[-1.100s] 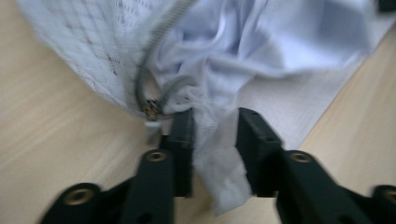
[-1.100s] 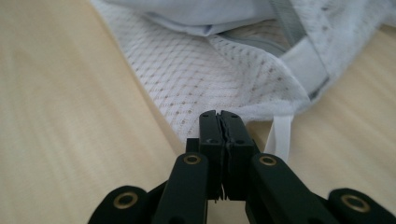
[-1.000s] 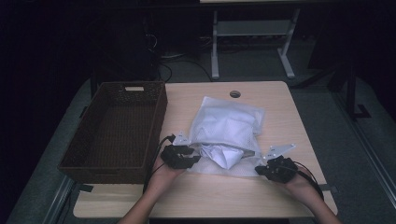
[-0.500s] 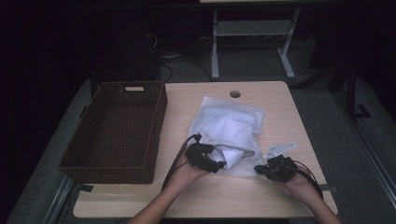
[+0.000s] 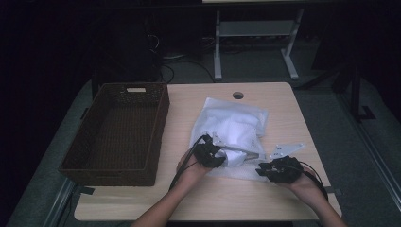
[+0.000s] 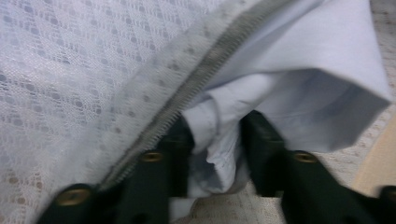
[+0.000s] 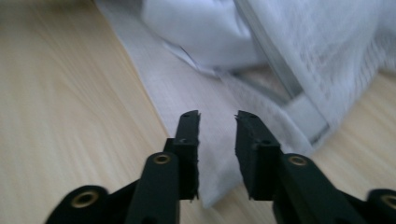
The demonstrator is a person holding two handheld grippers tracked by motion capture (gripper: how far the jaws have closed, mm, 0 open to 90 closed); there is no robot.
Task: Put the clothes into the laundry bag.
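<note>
Left gripper view looks straight into the zipped mouth of a white mesh laundry bag, where a fold of pale blue cloth pokes out and sits between the left gripper's black jaws; they have just been closing and now pinch that fold, presumably to work the garment in or out through the opening. The bag lies on the tabletop near its front edge, right of the brown wicker basket. On the high view the left hand reaches forward, gripper at the bag's near left corner. The right gripper rests low at the bag's near right corner, its jaws just opened and slack above the mesh hem, gripping nothing.
</note>
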